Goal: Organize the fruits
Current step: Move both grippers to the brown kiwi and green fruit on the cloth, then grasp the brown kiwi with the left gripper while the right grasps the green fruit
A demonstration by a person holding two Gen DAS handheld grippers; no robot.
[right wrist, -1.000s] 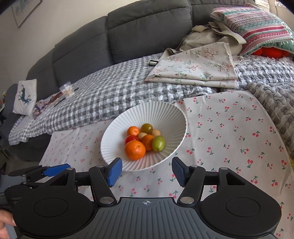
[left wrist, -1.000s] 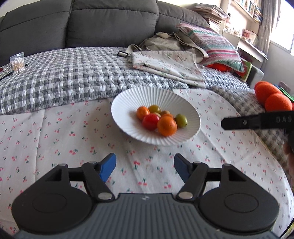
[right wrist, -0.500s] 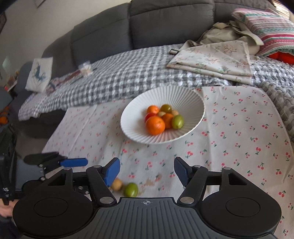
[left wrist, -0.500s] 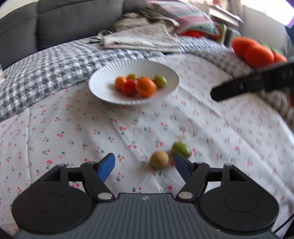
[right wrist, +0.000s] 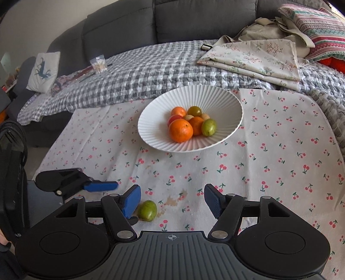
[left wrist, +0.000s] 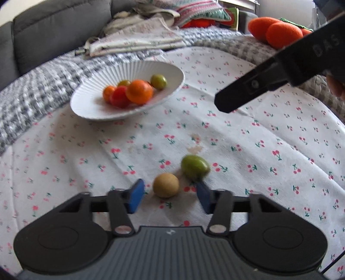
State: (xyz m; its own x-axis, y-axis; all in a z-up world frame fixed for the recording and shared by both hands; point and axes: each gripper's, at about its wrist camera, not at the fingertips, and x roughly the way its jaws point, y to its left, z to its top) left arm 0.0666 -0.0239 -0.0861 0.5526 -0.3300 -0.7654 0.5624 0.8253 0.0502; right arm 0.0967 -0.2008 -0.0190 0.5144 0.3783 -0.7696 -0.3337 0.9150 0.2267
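Right now the left gripper [left wrist: 169, 197] hangs wide open and empty, with the brown fruit [left wrist: 165, 185] just ahead between its pads and the green fruit [left wrist: 195, 167] beside it on the cherry cloth [left wrist: 258, 137]. Closing off-centre could nudge either round fruit into rolling, away from the bowl [left wrist: 90, 103] farther back. The right gripper [right wrist: 172, 201] is open and empty too.

A white cloth printed with small red cherries [right wrist: 280, 155] covers the near surface, with a brownish stain [right wrist: 172, 201] on it. Behind it lies a grey-and-white checked blanket [right wrist: 140, 75] against a dark grey sofa [right wrist: 194, 19]. A folded floral fabric [right wrist: 258, 58] rests on the blanket, beside a striped cushion [right wrist: 319, 28]. A small white pillow with a blue animal figure [right wrist: 44, 71] leans at far left.
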